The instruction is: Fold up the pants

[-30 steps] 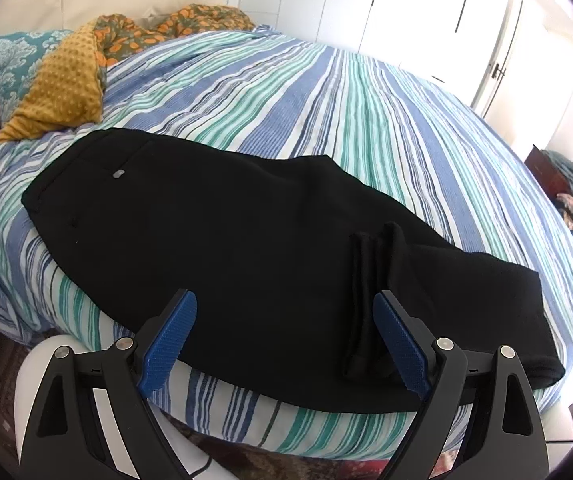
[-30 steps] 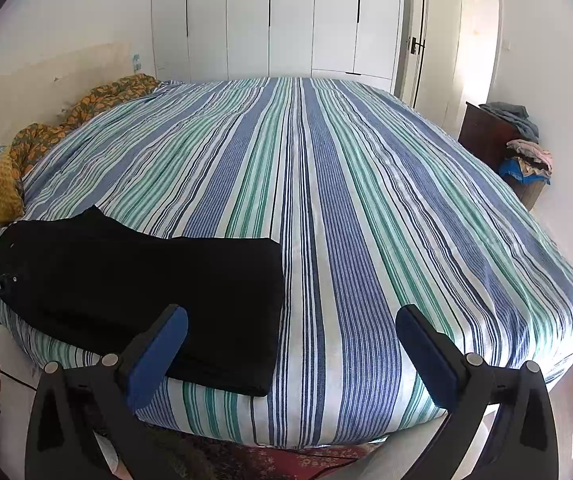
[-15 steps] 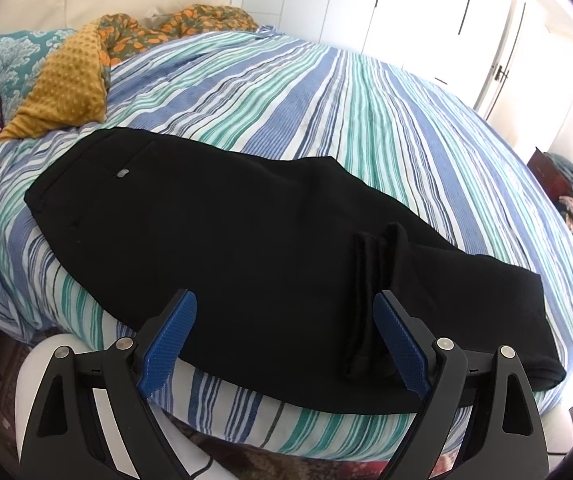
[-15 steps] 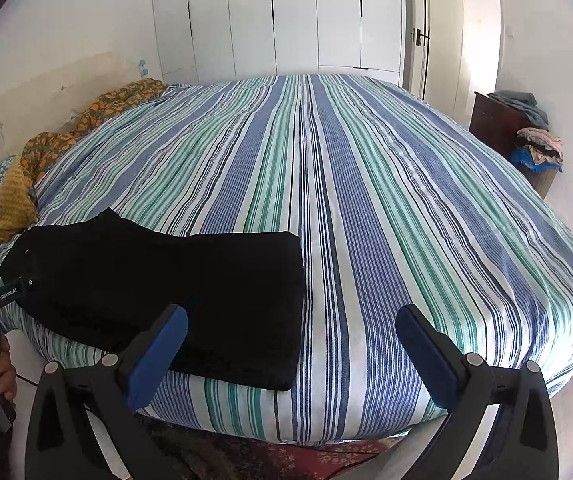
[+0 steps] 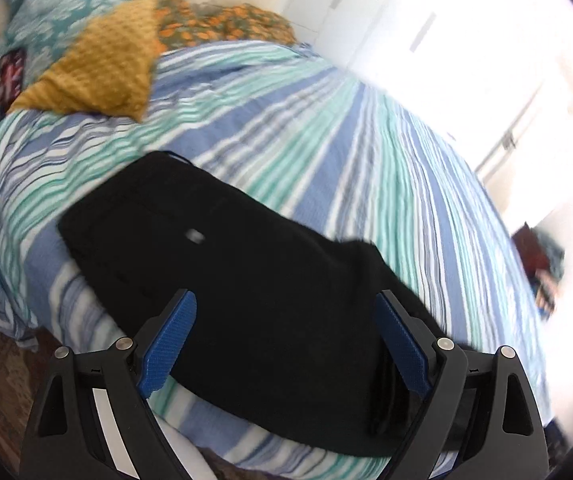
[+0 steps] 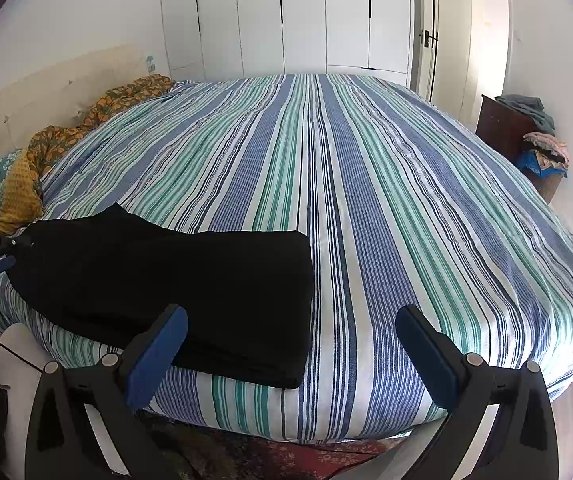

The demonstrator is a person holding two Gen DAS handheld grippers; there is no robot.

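A: Where do we find the pants?

B: We see the black pants (image 6: 166, 280) lying folded along the near edge of the striped bed (image 6: 366, 200); no container is in view.

A: And around them?

B: A mustard cushion (image 5: 94, 64) and a floral blanket (image 5: 222, 24) sit at the head end, and a dark cabinet (image 6: 502, 124) heaped with clothes stands by the far wall. Nothing bars our way.

A: Our grippers?

B: Our left gripper (image 5: 286, 340) is spread wide over the pants, gripping nothing. Our right gripper (image 6: 292, 350) is spread too, empty, by the folded end.

A: Any change?

B: Our left view has swung toward the waistband and blurred; the right has barely shifted.
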